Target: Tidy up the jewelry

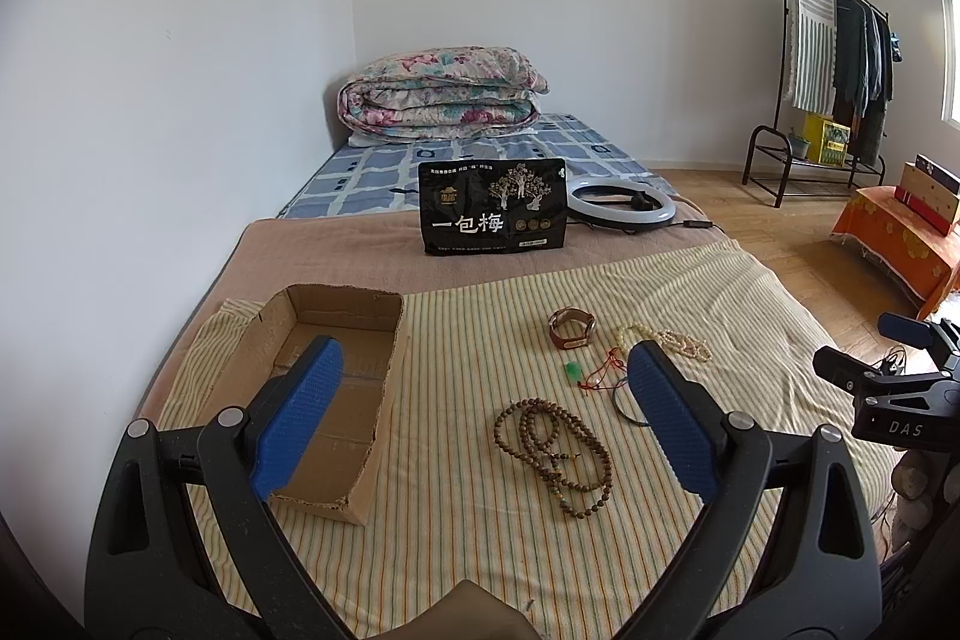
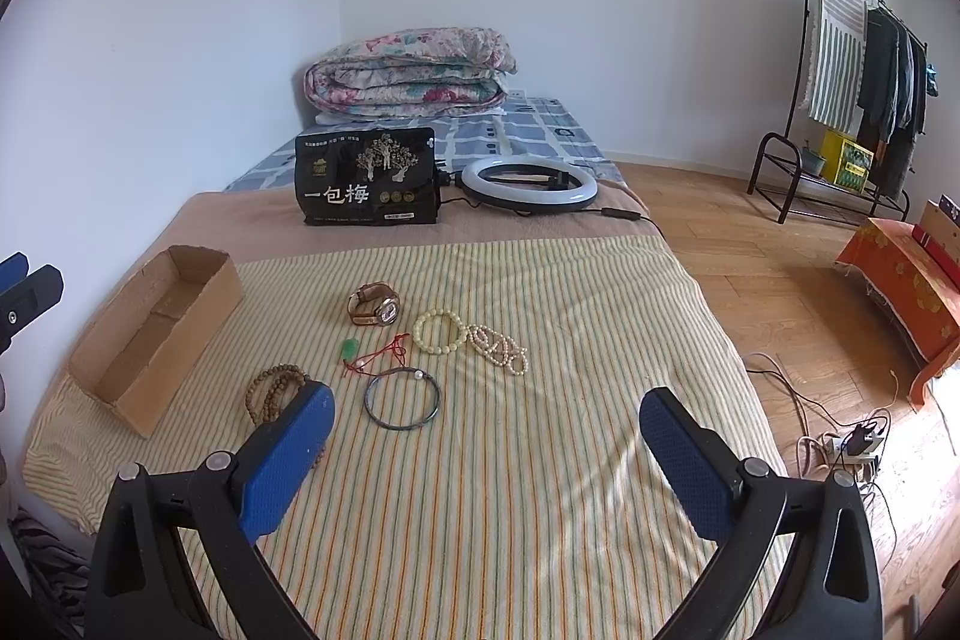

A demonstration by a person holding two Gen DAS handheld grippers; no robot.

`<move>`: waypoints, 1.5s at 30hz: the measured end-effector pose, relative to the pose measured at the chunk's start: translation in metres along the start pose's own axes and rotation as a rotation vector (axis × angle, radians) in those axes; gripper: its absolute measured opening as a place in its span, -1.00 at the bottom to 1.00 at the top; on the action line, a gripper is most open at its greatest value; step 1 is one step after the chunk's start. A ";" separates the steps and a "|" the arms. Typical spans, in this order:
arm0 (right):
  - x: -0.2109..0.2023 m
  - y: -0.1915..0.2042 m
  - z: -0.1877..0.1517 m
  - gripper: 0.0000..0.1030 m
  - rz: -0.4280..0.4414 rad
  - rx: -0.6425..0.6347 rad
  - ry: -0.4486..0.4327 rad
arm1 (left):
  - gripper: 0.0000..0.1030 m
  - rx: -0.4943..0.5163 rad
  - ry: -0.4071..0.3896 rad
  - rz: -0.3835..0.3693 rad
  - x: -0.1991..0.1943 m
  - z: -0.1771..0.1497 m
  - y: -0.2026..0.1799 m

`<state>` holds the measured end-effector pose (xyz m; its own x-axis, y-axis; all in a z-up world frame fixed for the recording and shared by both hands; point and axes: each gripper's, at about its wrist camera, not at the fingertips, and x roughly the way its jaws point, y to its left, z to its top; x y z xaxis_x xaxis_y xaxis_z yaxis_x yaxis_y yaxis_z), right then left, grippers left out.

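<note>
Jewelry lies on a striped cloth: a brown-strap watch (image 1: 571, 327) (image 2: 375, 304), a wooden bead necklace (image 1: 555, 454) (image 2: 273, 388), a green pendant on a red cord (image 1: 573, 370) (image 2: 348, 349), a dark bangle (image 2: 402, 397) (image 1: 627, 407), a cream bead bracelet (image 2: 440, 332) and a pearl strand (image 2: 499, 349) (image 1: 684, 343). An empty cardboard box (image 1: 327, 400) (image 2: 153, 340) sits at the left. My left gripper (image 1: 483, 364) is open above the cloth, between box and beads. My right gripper (image 2: 486, 412) is open, near the bangle.
A black snack bag (image 1: 493, 207) (image 2: 366, 178) stands behind the cloth, with a ring light (image 1: 621, 202) (image 2: 528, 184) beside it. A folded floral quilt (image 1: 441, 94) lies at the bed's far end. A clothes rack (image 2: 858, 82) and wooden floor are at the right.
</note>
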<state>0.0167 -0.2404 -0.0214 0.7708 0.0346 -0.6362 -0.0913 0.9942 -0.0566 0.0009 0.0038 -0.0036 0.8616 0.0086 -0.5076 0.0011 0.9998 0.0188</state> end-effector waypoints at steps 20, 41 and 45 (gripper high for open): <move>0.002 0.002 0.002 0.99 0.003 0.000 0.012 | 0.89 -0.003 0.001 -0.002 0.000 -0.001 0.003; 0.016 0.002 0.001 0.99 0.001 0.007 0.062 | 0.89 -0.022 0.064 0.024 0.028 -0.007 0.007; 0.025 -0.001 0.002 0.99 0.005 0.009 0.087 | 0.89 -0.033 0.103 0.013 0.041 -0.011 0.010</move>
<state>0.0370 -0.2399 -0.0360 0.7129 0.0307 -0.7006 -0.0886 0.9950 -0.0465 0.0302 0.0142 -0.0335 0.8047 0.0215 -0.5933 -0.0280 0.9996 -0.0018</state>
